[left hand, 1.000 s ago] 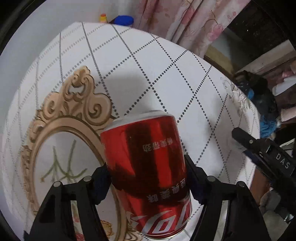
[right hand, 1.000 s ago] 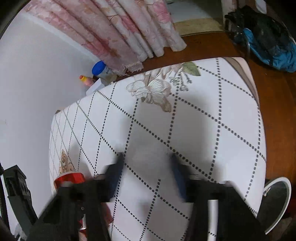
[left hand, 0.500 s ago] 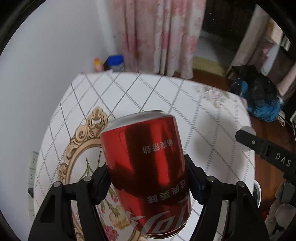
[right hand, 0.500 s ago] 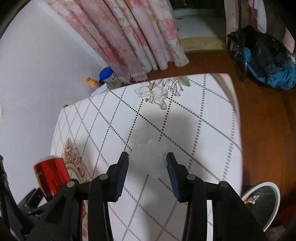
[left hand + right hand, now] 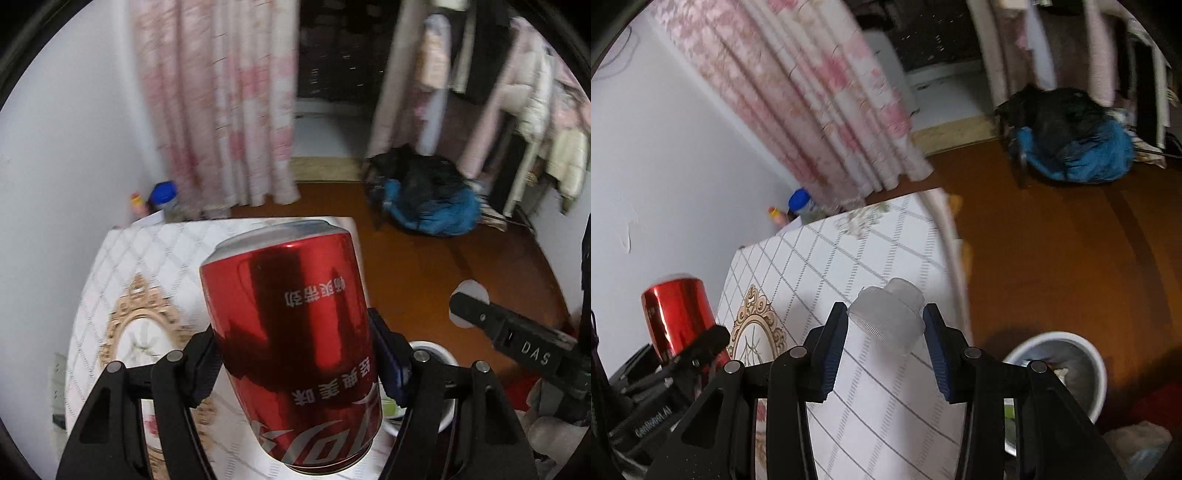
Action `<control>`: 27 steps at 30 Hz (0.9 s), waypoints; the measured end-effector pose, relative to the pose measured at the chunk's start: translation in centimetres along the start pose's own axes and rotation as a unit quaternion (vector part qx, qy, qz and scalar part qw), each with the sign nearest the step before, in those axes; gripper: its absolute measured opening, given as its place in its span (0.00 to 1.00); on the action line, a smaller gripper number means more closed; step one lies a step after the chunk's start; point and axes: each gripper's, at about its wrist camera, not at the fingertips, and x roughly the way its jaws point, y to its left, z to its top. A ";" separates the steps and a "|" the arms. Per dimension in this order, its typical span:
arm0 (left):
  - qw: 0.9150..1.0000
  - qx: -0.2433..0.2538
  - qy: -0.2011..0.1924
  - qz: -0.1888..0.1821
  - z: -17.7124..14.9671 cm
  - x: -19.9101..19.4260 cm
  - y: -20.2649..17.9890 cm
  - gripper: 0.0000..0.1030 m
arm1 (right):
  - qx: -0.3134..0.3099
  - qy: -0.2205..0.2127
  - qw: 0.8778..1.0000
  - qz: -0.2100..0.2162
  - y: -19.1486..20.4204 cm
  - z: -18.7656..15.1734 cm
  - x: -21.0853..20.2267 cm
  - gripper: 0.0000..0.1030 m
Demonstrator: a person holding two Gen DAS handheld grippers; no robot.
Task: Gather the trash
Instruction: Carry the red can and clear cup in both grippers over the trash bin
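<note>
left tongs [image 5: 295, 363] clamp a shiny red aluminium can [image 5: 295, 332] mid-body; right tongs [image 5: 886, 343] pinch a crumpled translucent plastic cup [image 5: 886, 314]. we judge both light, easily crushed.

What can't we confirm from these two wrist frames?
- Bin contents: right wrist view, tongs holding the plastic cup cover the near rim.
- Bin, left wrist view: mostly behind red can and tongs.
- Can's opening: faces away.
- Bottles by wall: blurred.
</note>
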 end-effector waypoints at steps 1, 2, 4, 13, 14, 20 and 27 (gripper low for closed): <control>1.000 0.010 -0.001 -0.011 -0.1 -0.4 -1.5 0.66 | 0.006 -0.005 1.000 -0.004 -1.2 -0.4 -1.4 0.43; 1.000 0.017 0.000 -0.022 -0.2 -0.5 -2.6 0.66 | 0.012 -0.010 1.000 -0.010 -2.5 -0.8 -2.8 0.43; 0.998 0.033 0.003 -0.046 -0.6 -0.6 -5.6 0.66 | 0.027 -0.016 0.999 -0.023 -5.4 -1.6 -5.3 0.43; 0.985 0.079 0.106 -0.112 -3.7 6.7 -16.2 0.67 | 0.102 0.015 0.990 -0.095 -18.6 -6.6 -8.8 0.43; 0.983 0.082 0.118 -0.115 -3.9 7.7 -17.0 0.67 | 0.115 0.027 0.988 -0.100 -20.3 -7.4 -8.2 0.43; 0.964 0.090 0.211 -0.135 -5.6 14.7 -20.8 0.68 | 0.157 0.087 0.979 -0.097 -26.2 -10.7 -4.0 0.43; 0.957 0.064 0.258 -0.116 -6.3 18.6 -20.6 0.92 | 0.175 0.165 0.967 -0.082 -29.4 -13.4 2.1 0.43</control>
